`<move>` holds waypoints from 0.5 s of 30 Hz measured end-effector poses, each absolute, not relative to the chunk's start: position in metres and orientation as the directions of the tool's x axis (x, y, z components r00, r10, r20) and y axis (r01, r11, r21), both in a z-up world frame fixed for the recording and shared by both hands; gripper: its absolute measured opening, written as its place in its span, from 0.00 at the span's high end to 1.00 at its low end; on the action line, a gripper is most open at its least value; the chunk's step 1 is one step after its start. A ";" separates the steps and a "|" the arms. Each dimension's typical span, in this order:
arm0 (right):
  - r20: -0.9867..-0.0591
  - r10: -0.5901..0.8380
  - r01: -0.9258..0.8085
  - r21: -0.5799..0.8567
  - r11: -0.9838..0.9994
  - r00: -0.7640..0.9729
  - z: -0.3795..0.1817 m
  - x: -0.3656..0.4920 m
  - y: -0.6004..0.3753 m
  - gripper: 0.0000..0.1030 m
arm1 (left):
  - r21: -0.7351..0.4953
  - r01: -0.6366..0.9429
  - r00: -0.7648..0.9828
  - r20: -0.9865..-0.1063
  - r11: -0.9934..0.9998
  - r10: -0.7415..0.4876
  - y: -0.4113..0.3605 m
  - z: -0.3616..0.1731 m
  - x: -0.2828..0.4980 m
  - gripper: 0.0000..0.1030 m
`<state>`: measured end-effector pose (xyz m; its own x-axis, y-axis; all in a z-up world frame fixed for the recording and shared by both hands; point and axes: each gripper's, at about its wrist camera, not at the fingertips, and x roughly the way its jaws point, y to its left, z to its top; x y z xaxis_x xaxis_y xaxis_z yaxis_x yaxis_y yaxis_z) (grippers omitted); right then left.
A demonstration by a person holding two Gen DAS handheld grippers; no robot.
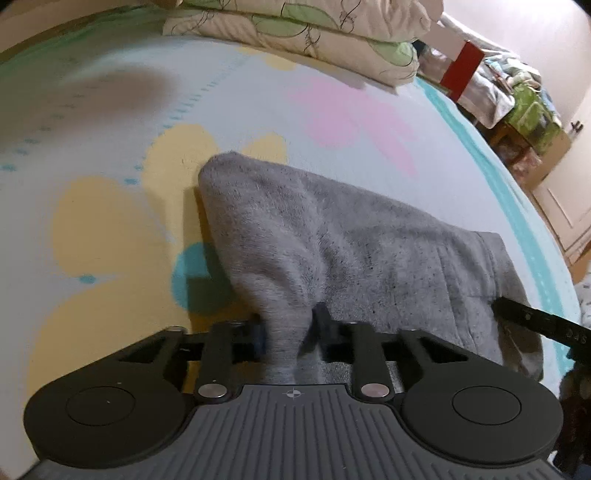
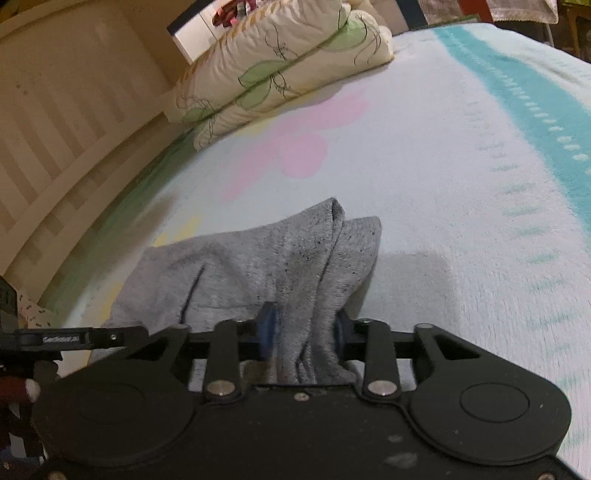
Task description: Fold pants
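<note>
The grey pants (image 1: 332, 236) lie partly folded on the flowered bedspread (image 1: 110, 229). My left gripper (image 1: 288, 332) is shut on a bunched edge of the grey fabric, lifted a little off the bed. In the right wrist view the pants (image 2: 258, 266) show again, and my right gripper (image 2: 304, 332) is shut on another bunch of the same fabric. The right gripper's black finger shows at the right edge of the left wrist view (image 1: 539, 321). The left gripper shows at the left edge of the right wrist view (image 2: 74, 338).
Stacked floral pillows (image 1: 303, 33) lie at the far end of the bed. A wooden slatted headboard (image 2: 55, 147) runs along the left. The turquoise-bordered bed edge (image 1: 517, 199) drops off at right, with cluttered furniture (image 1: 517, 99) beyond.
</note>
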<state>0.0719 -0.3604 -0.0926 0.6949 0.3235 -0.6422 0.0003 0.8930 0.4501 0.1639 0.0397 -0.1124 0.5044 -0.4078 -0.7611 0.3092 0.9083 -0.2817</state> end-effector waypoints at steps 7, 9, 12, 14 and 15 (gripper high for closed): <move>-0.605 0.291 -0.016 0.417 0.909 0.741 -0.051 0.066 -0.350 0.80 | -0.184 0.358 0.597 -0.709 0.915 -0.376 0.028 -0.082 0.154 0.90; -0.583 0.301 -0.031 0.426 0.904 0.755 -0.040 0.070 -0.350 0.81 | -0.162 0.366 0.617 -0.695 0.916 -0.369 0.026 -0.075 0.163 0.90; -0.565 0.301 -0.034 0.433 0.901 0.768 -0.031 0.086 -0.351 0.81 | -0.144 0.365 0.647 -0.671 0.920 -0.362 0.024 -0.064 0.186 0.90; -0.551 0.298 -0.031 0.441 0.897 0.780 -0.028 0.101 -0.352 0.83 | -0.118 0.365 0.673 -0.652 0.923 -0.350 0.021 -0.057 0.201 0.90; -0.547 0.299 -0.034 0.442 0.896 0.782 -0.027 0.109 -0.352 0.83 | -0.101 0.370 0.684 -0.643 0.924 -0.344 0.019 -0.055 0.209 0.89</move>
